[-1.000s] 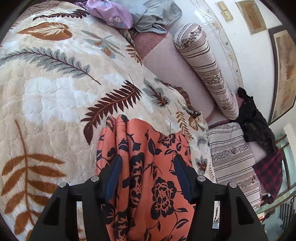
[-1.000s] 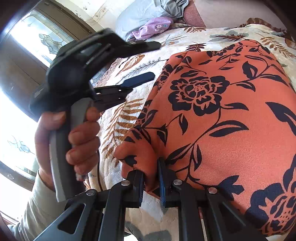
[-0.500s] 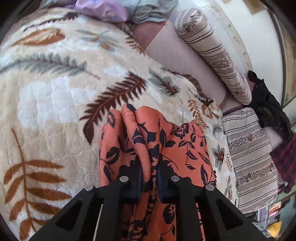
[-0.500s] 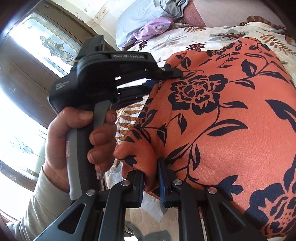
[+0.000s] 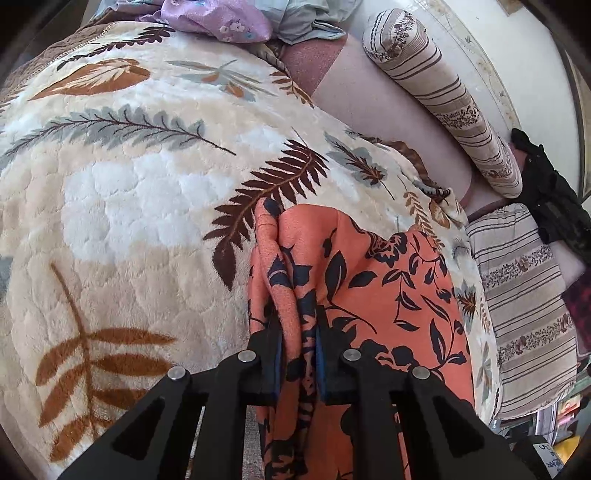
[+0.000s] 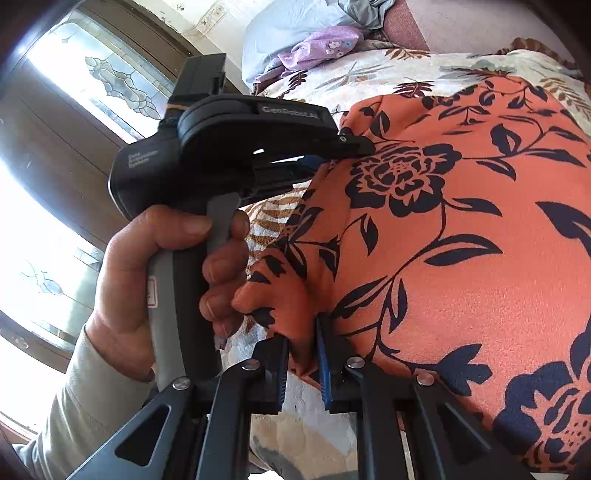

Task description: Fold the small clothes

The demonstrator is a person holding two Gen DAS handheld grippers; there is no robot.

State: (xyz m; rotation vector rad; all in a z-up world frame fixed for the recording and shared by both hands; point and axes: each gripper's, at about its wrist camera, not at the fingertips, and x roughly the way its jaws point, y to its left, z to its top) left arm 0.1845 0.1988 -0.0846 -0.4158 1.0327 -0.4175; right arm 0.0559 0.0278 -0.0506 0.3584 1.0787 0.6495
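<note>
An orange garment with a dark floral print (image 5: 373, 280) lies on a cream leaf-pattern blanket (image 5: 129, 206). My left gripper (image 5: 298, 332) is shut on a bunched fold at the garment's edge. My right gripper (image 6: 301, 343) is shut on a corner of the same garment (image 6: 461, 236), near the blanket's edge. In the right wrist view the left gripper (image 6: 332, 147), held in a hand (image 6: 166, 266), pinches the garment's edge further along.
Purple (image 5: 218, 18) and grey-blue clothes (image 5: 310, 18) lie at the blanket's far end. A striped bolster (image 5: 443, 96) and a striped cushion (image 5: 524, 295) lie to the right, with dark clothes (image 5: 554, 195) behind. A window (image 6: 99, 81) is at the left.
My left gripper went from open around the garment's edge to shut on a bunched fold of it. My right gripper has kept its hold on the corner.
</note>
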